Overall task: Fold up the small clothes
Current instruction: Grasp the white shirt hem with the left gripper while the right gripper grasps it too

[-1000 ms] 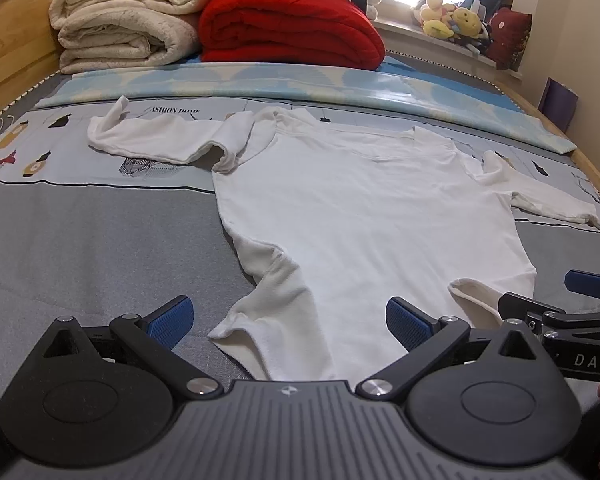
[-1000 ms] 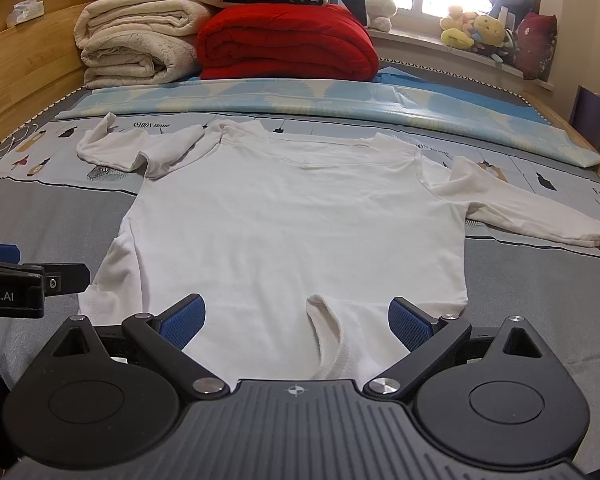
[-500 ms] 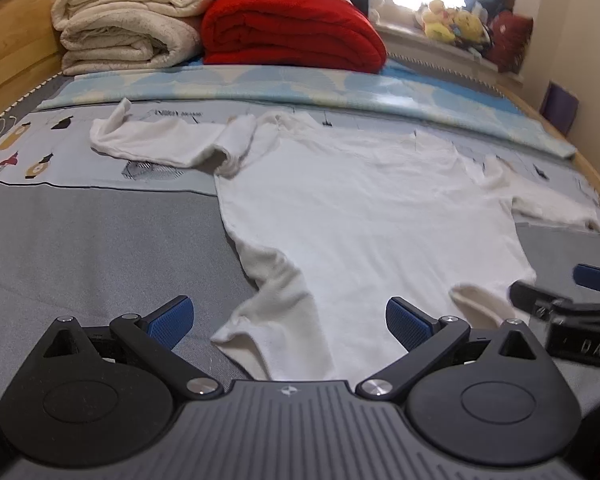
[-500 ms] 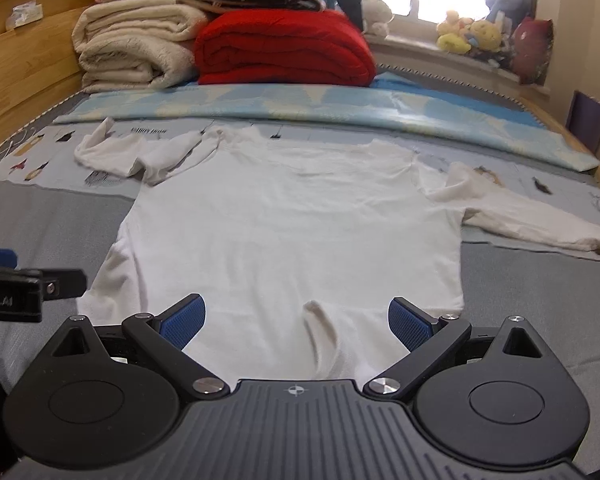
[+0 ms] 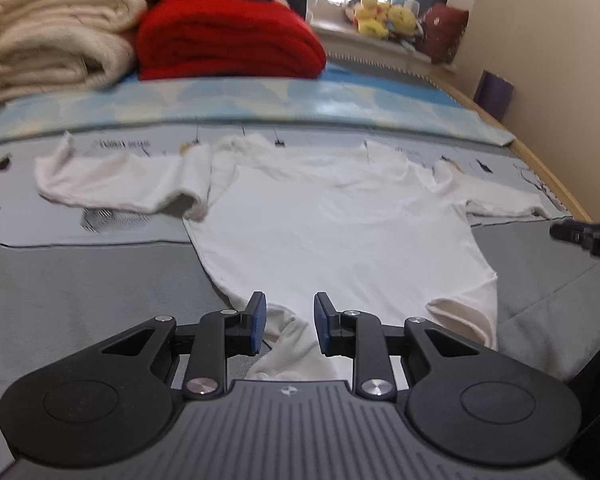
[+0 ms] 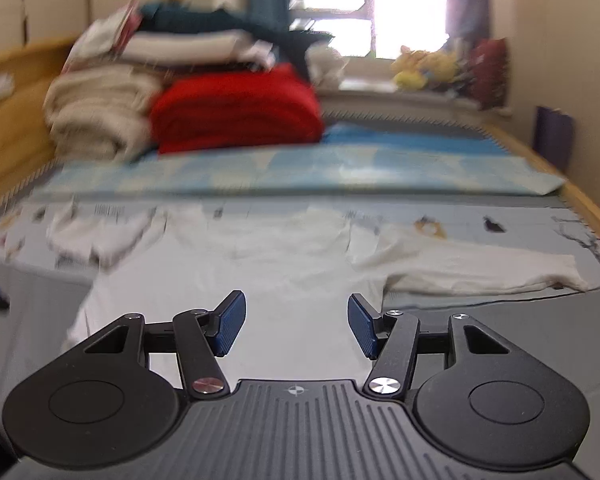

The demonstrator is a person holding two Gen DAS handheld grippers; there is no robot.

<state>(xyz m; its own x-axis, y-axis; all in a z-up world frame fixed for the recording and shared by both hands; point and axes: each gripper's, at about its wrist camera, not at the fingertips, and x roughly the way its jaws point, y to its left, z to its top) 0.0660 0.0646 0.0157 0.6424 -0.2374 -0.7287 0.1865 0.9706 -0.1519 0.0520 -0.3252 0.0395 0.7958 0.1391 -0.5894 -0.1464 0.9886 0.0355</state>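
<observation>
A white long-sleeved baby bodysuit (image 5: 340, 220) lies flat on the grey bed cover, sleeves spread to both sides. My left gripper (image 5: 288, 326) is low at its left leg flap; the blue pads stand close together with a fold of the white cloth between them, a narrow gap still showing. My right gripper (image 6: 296, 326) hangs partly open over the right half of the bodysuit (image 6: 284, 276), nothing between its pads. The right sleeve (image 6: 480, 268) lies out to the right. The right gripper's tip (image 5: 584, 234) shows at the right edge of the left wrist view.
Folded cream blankets (image 5: 60, 44) and a red blanket (image 5: 228, 40) are stacked at the head of the bed. A blue patterned sheet (image 5: 260, 104) lies beyond the bodysuit. Plush toys (image 6: 424, 68) sit on the windowsill. The wooden bed rail (image 6: 592, 216) runs along the right.
Both grippers have narrowed from wide open. The left one moved forward onto the left leg flap. The right one rose and swung right; its view is blurred.
</observation>
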